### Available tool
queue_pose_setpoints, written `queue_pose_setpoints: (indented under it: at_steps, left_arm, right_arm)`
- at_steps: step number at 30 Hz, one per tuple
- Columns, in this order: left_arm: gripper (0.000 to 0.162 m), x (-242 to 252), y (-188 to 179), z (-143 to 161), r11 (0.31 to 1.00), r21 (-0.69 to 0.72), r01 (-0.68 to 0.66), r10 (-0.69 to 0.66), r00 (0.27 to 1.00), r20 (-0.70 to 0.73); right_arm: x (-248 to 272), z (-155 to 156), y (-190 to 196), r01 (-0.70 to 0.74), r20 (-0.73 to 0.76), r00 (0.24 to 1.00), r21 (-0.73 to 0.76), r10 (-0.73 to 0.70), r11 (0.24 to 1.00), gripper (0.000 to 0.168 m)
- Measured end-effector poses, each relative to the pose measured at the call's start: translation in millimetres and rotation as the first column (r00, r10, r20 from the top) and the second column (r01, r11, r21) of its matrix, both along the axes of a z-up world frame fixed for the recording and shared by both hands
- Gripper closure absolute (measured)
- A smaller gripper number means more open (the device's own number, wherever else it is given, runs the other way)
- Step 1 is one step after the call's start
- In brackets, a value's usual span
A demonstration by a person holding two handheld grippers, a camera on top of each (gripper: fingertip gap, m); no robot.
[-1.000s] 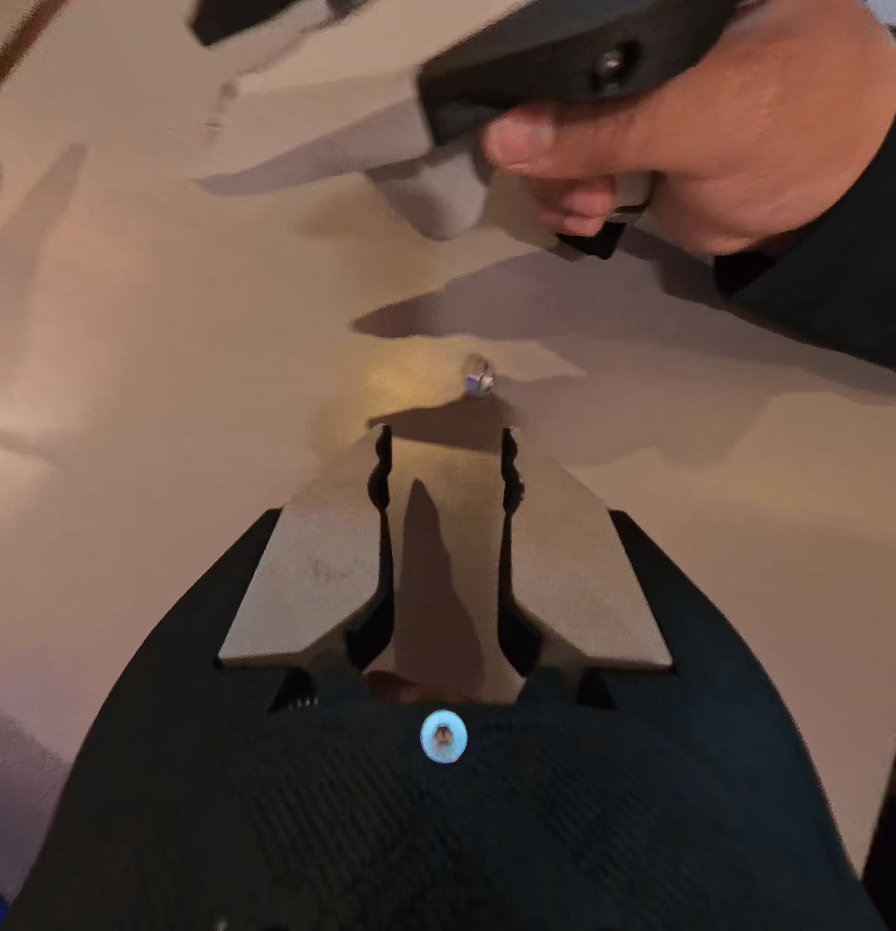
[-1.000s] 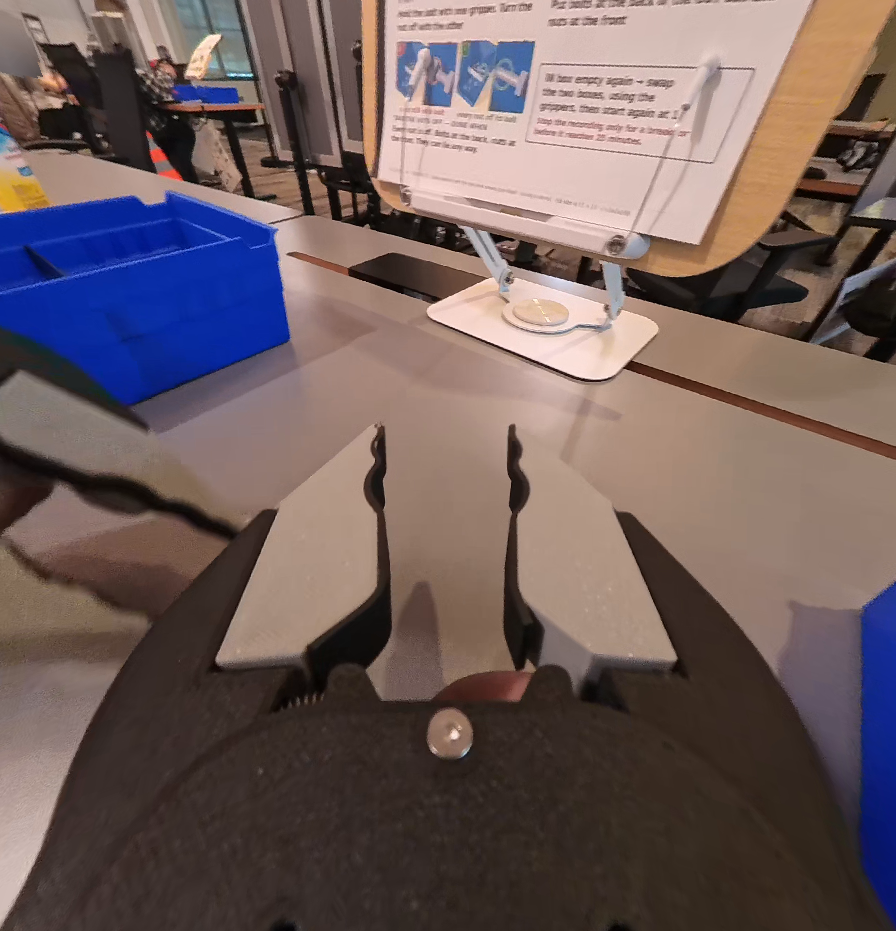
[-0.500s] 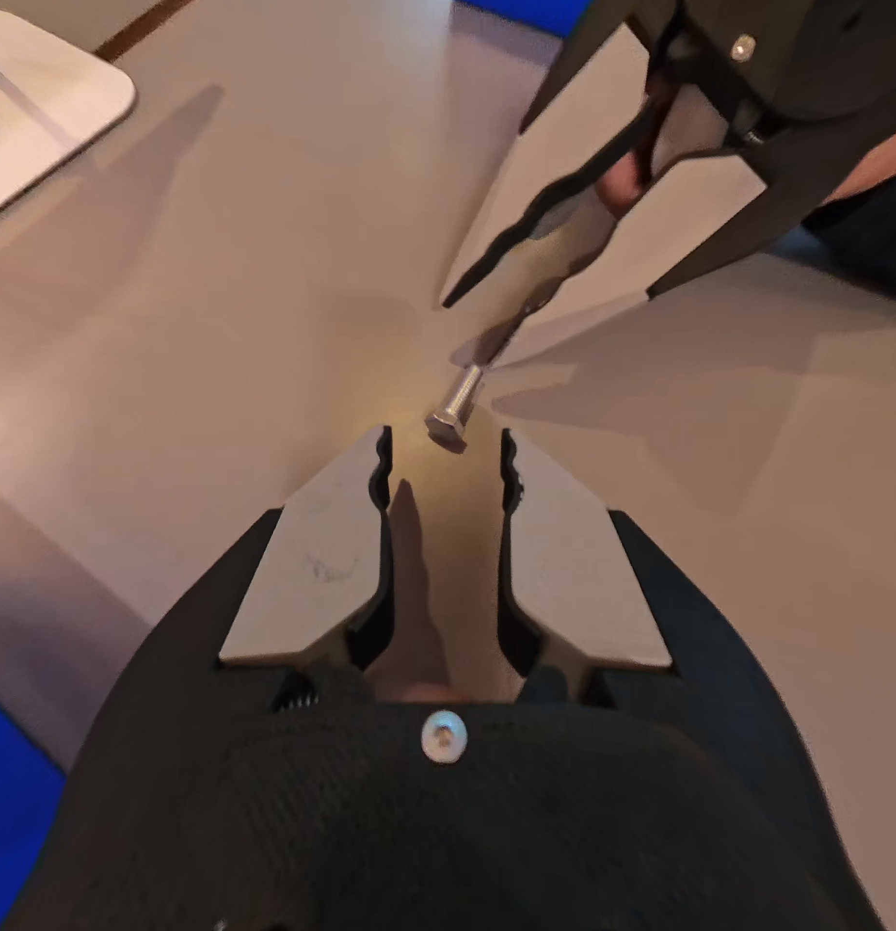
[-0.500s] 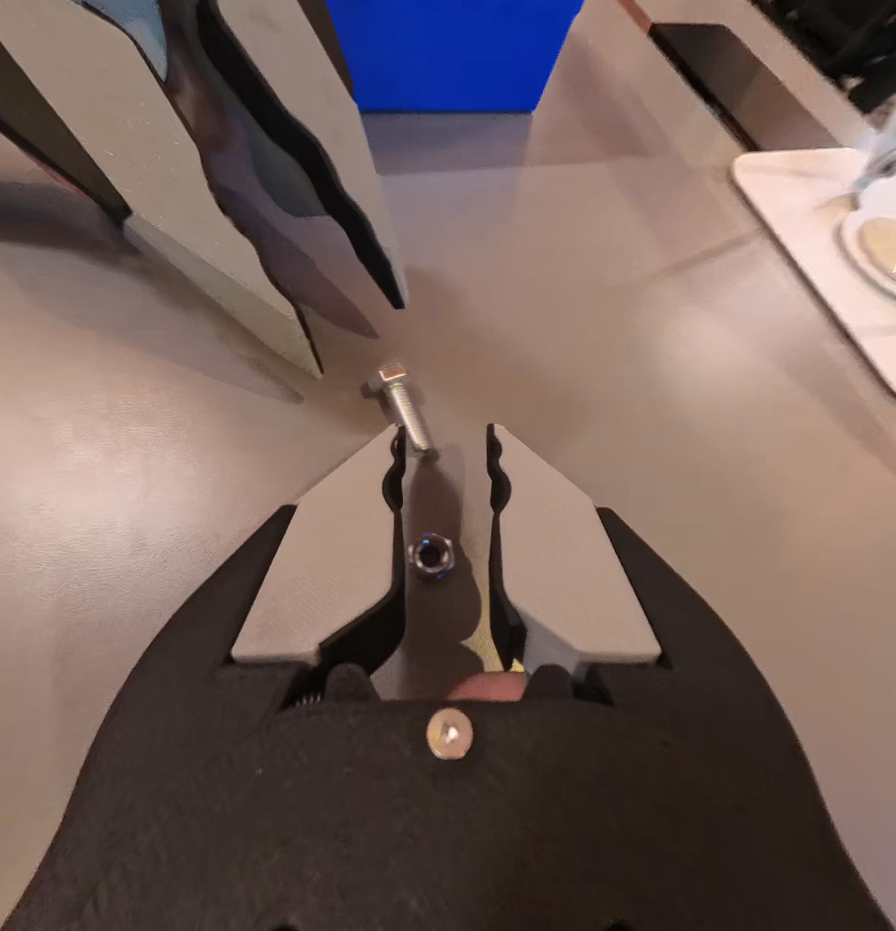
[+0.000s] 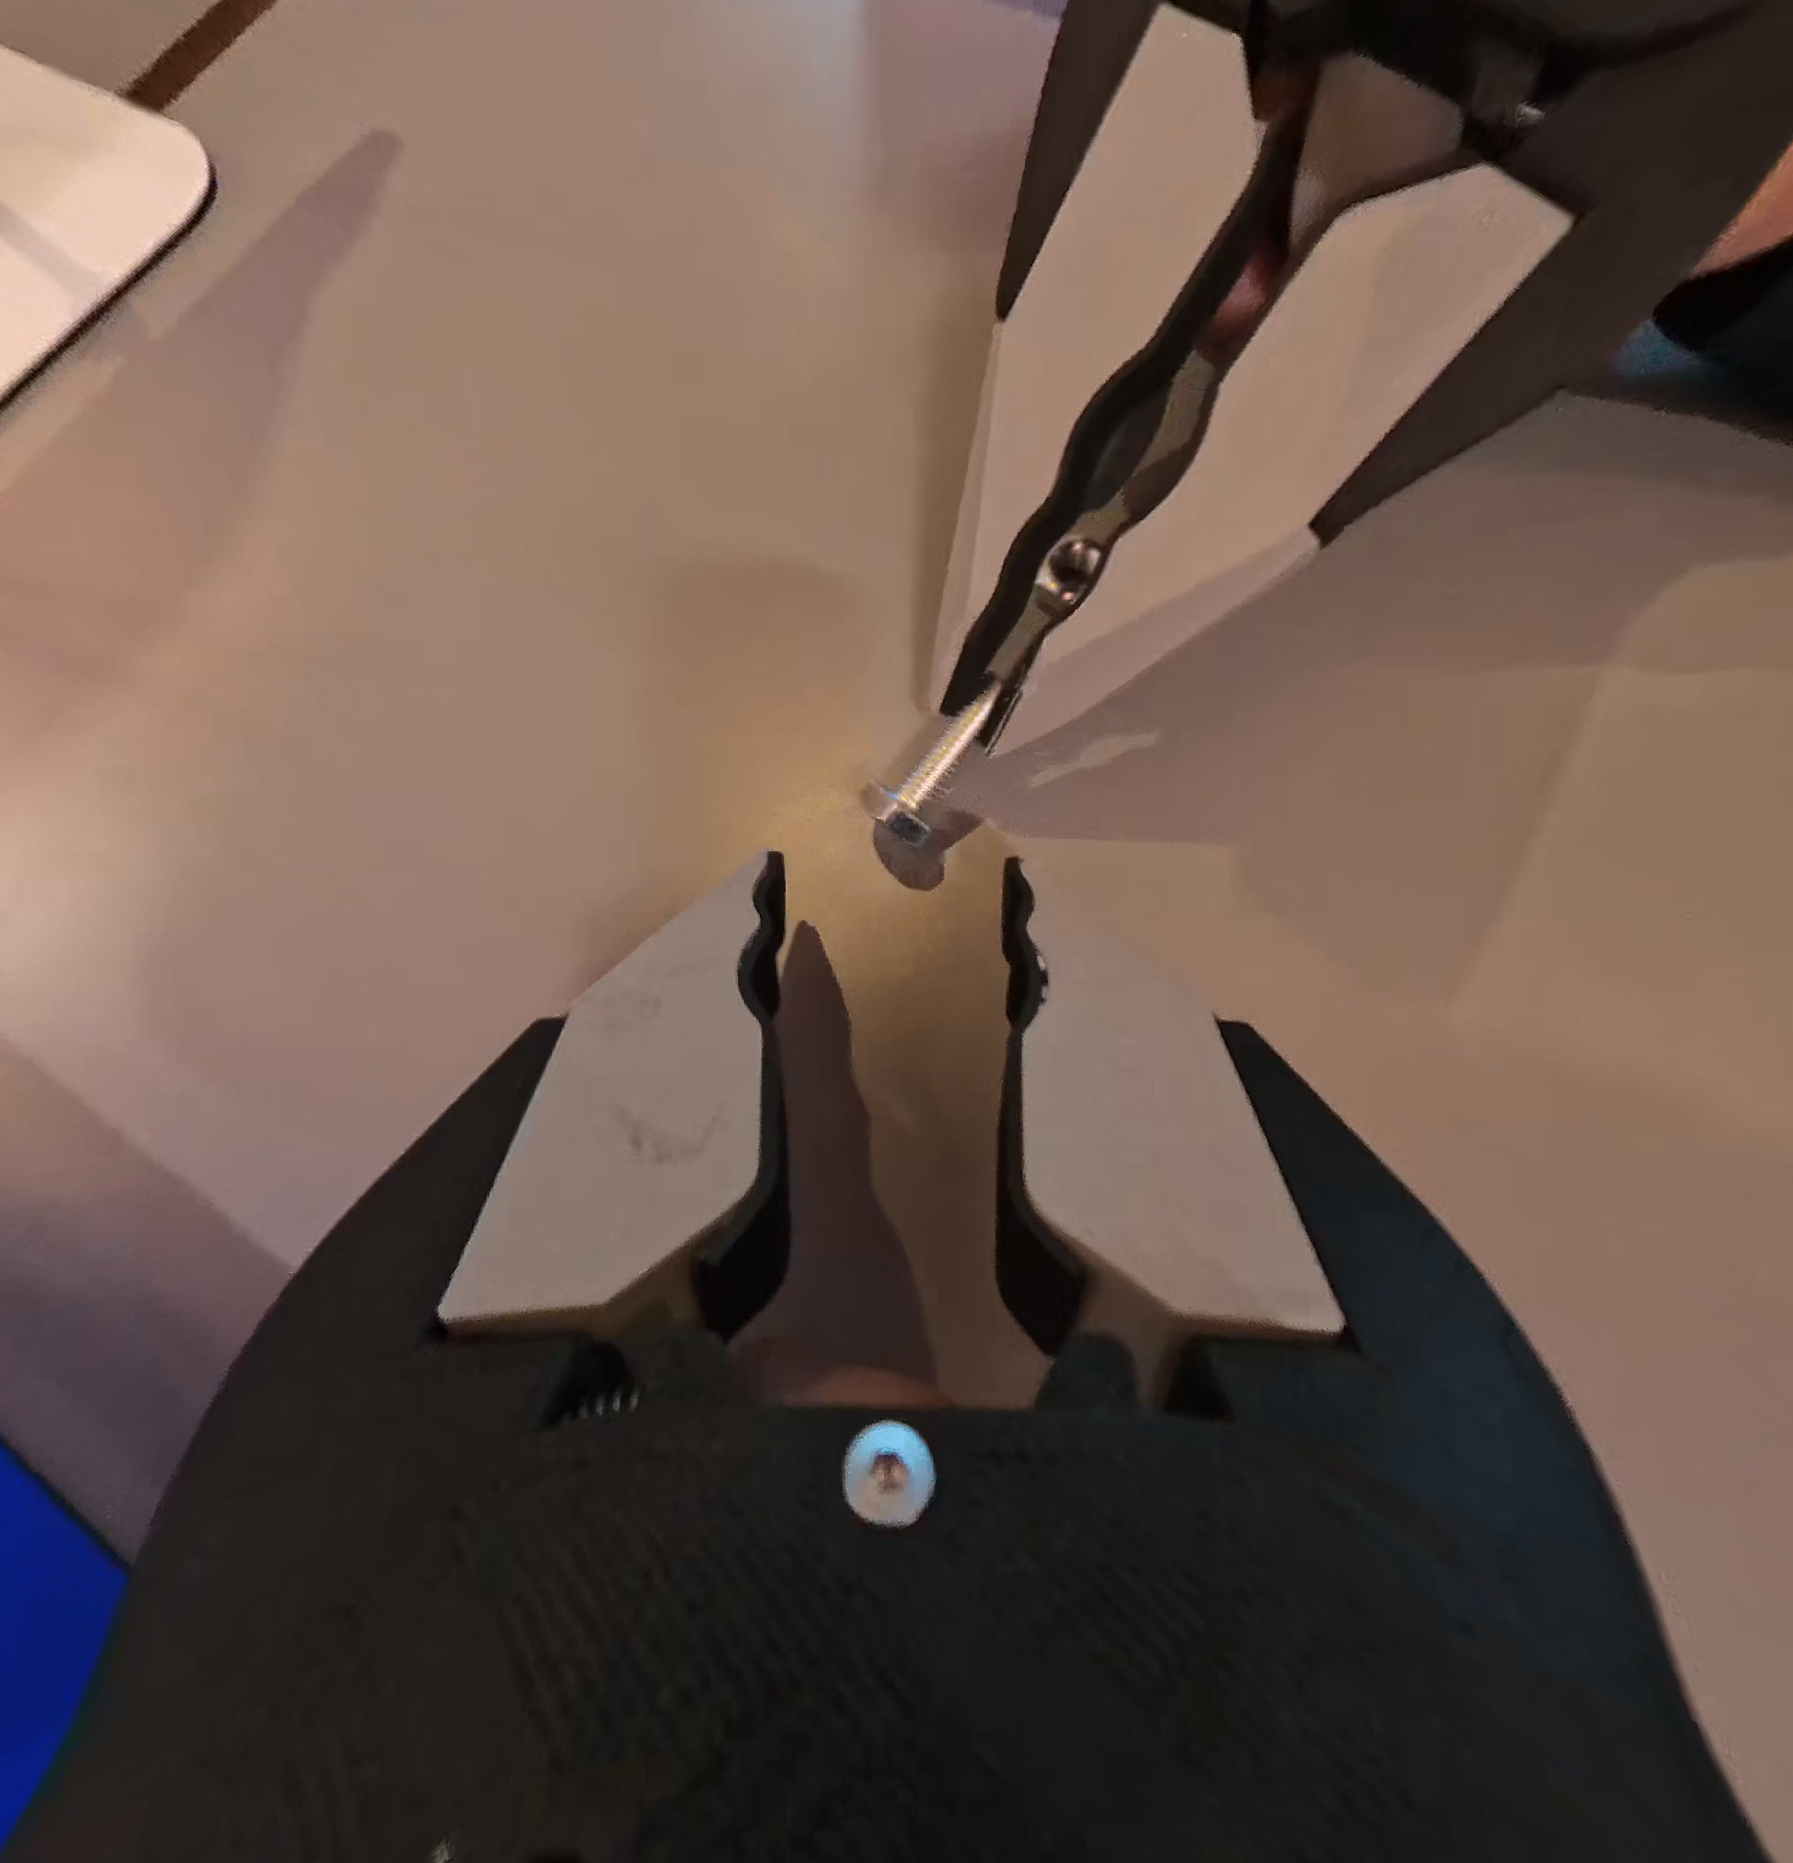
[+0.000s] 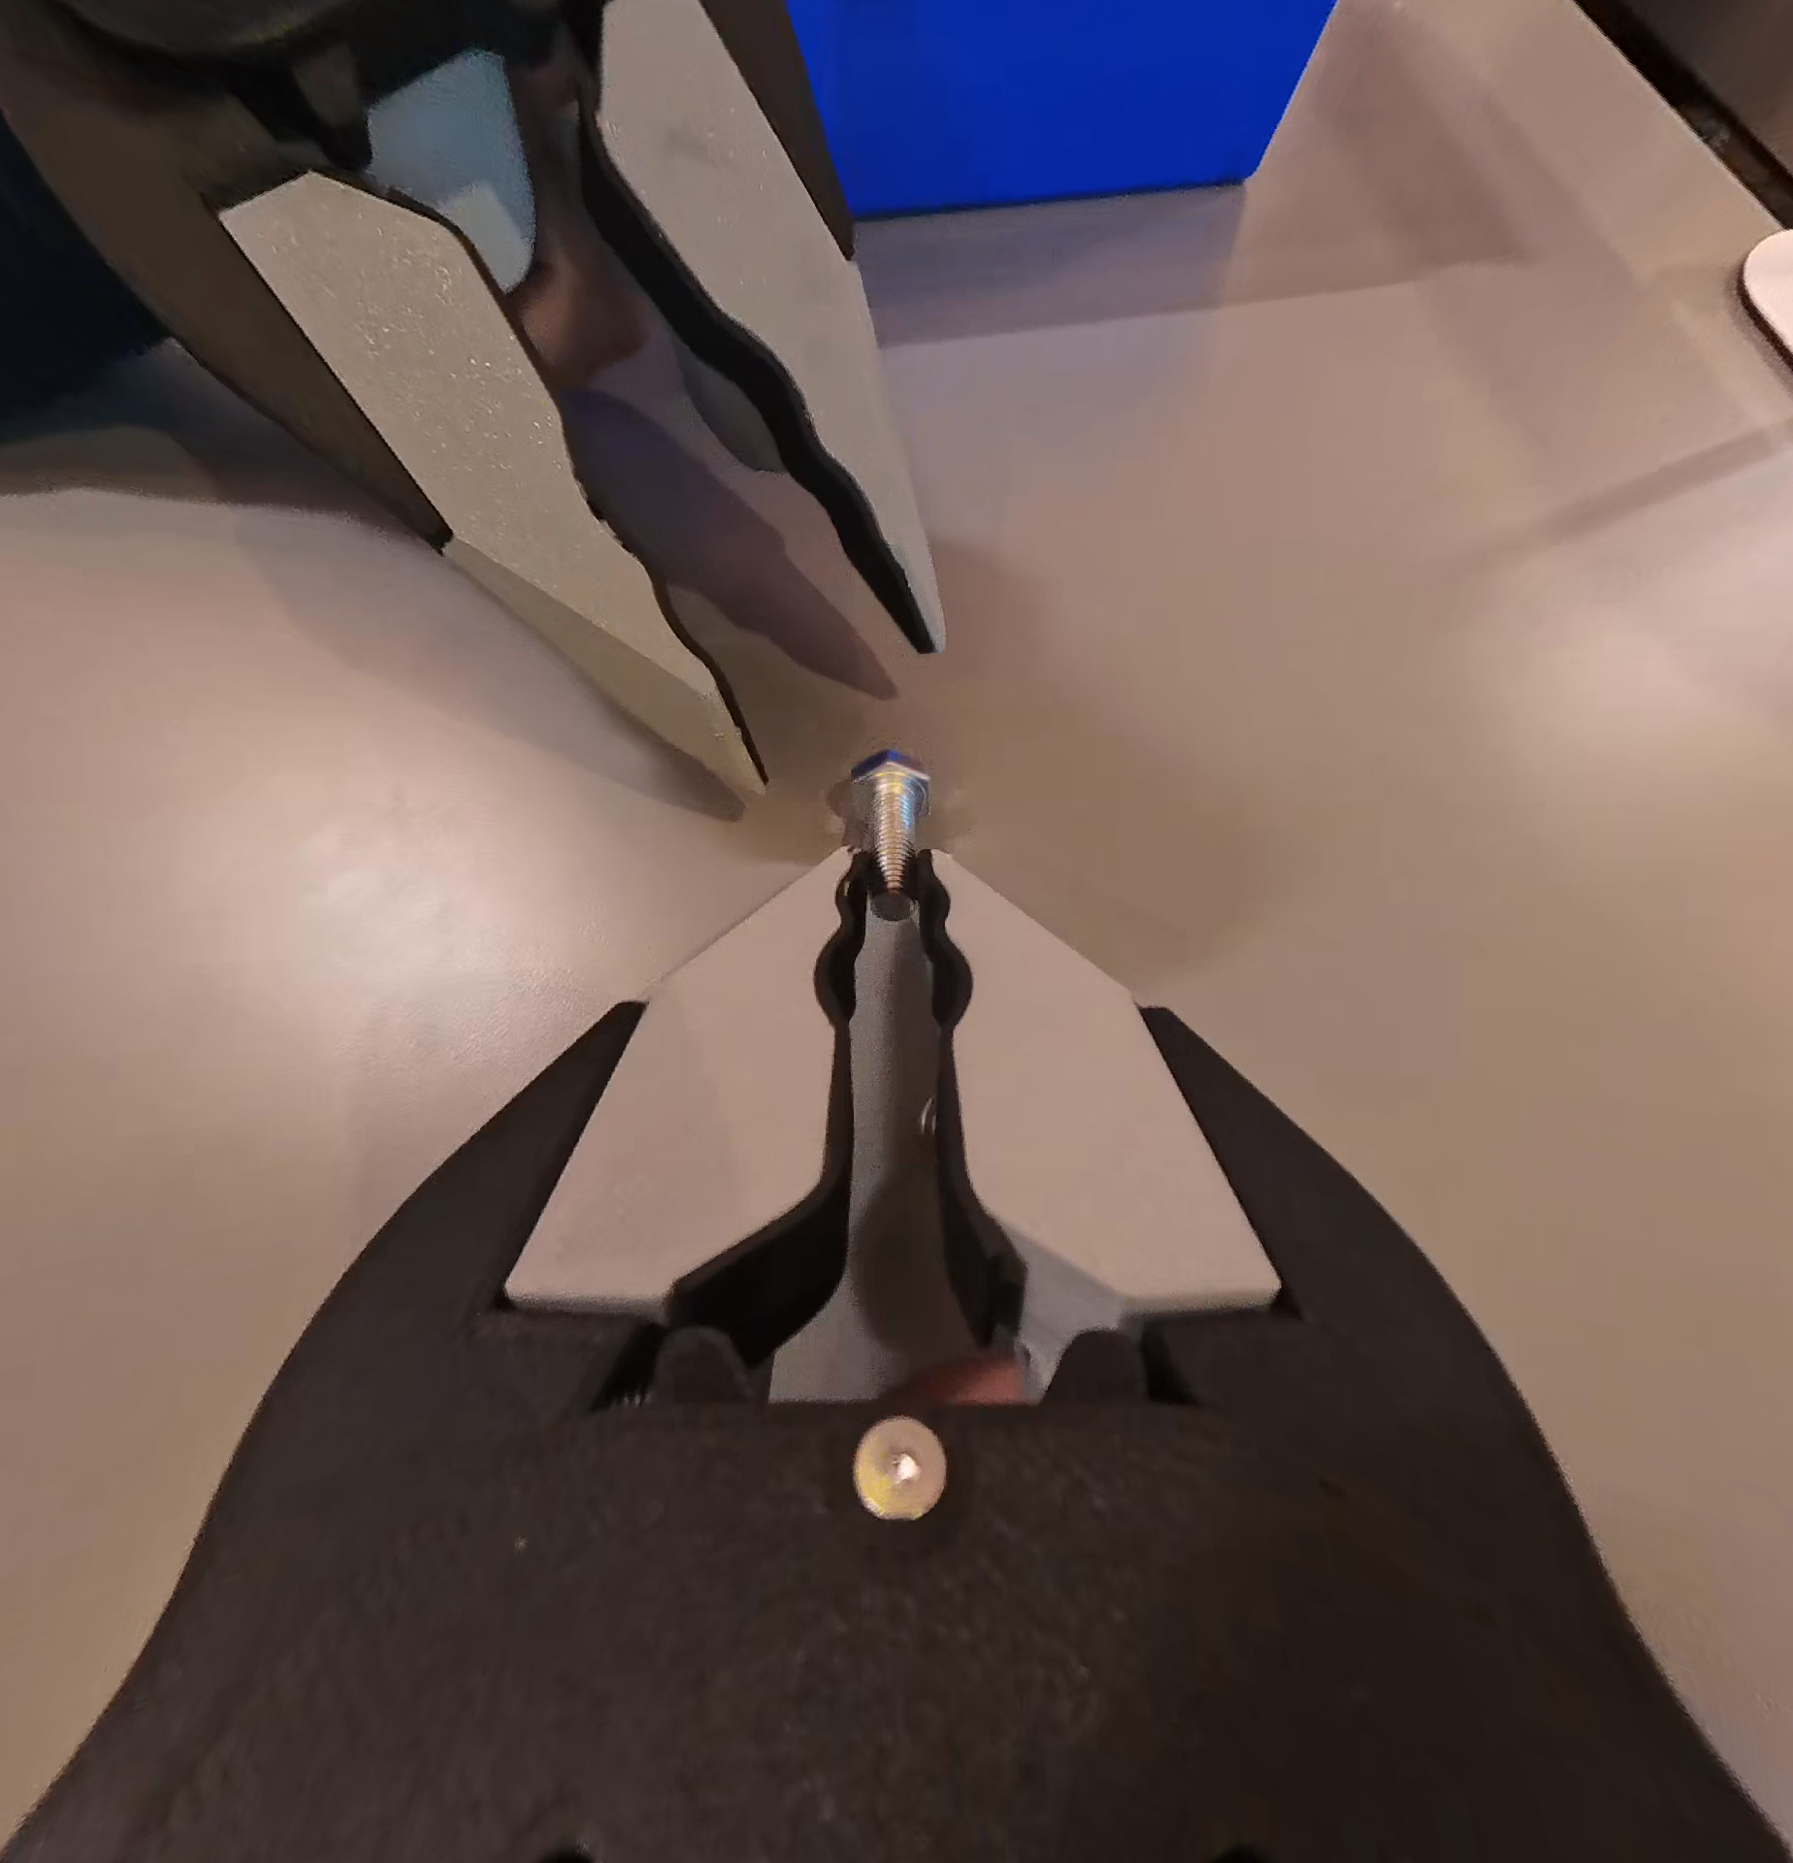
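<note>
A silver hex bolt [image 5: 928,771] points its head down at the grey table [image 5: 469,605], just beyond my left gripper [image 5: 892,872], which is open and empty. My right gripper [image 6: 890,872] is shut on the bolt's [image 6: 887,806] threaded end. In the left wrist view it comes in from the upper right [image 5: 978,706]. In that view a small metal nut [image 5: 1069,570] shows in the narrow gap between the right gripper's fingers. In the right wrist view my left gripper [image 6: 842,711] hangs open close above the bolt's head.
A blue bin [image 6: 1024,101] stands beyond the left gripper, and a blue corner [image 5: 15,1613] shows at the lower left of the left wrist view. The white base of a document stand [image 5: 46,222] lies on the table and also shows in the right wrist view [image 6: 1790,302].
My right gripper swung down to the table and has closed on the bolt's threaded end. My left gripper stayed open and now sits close to the bolt's head.
</note>
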State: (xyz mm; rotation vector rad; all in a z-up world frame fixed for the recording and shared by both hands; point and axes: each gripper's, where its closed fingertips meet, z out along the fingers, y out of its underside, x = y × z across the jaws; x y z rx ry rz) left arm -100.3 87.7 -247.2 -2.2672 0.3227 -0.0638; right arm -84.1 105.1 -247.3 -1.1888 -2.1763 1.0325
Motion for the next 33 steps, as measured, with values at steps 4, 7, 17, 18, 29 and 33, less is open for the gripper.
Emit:
queue_pose_setpoints:
  at_steps: [4,7,17,18,29,33]
  left_arm:
    - [0.125,12.9,2.5,8.9,0.996,0.062,0.071,-0.068,0.997,-0.047]
    - [0.131,14.8,6.9,10.8,0.993,0.090,0.073,-0.066,0.994,-0.084]
    - [0.131,28.4,8.0,-2.9,0.988,0.058,0.141,-0.129,0.976,-0.173]
    - [0.132,28.6,7.9,-3.8,0.988,0.054,0.144,-0.132,0.975,-0.177]
    - [0.144,36.4,9.0,-4.3,0.983,0.058,0.174,-0.161,0.971,-0.179]
    - [0.145,39.8,10.4,-3.1,0.983,0.069,0.170,-0.159,0.977,-0.140]
  right_arm:
    - [7.3,1.1,3.2,0.008,0.020,1.000,-0.020,-0.008,1.000,0.162]
    - [8.3,8.2,-1.6,0.001,0.016,1.000,-0.071,0.001,0.997,0.162]
    - [15.4,23.5,-12.1,-0.011,0.044,0.999,-0.202,0.020,0.979,0.162]
    - [15.8,22.0,-12.2,-0.007,0.056,0.998,-0.204,0.019,0.979,0.162]
    - [14.1,30.1,-16.7,0.002,0.043,0.999,-0.258,0.010,0.966,0.163]
    - [9.9,34.7,-17.2,0.017,0.018,1.000,-0.271,-0.012,0.962,0.163]
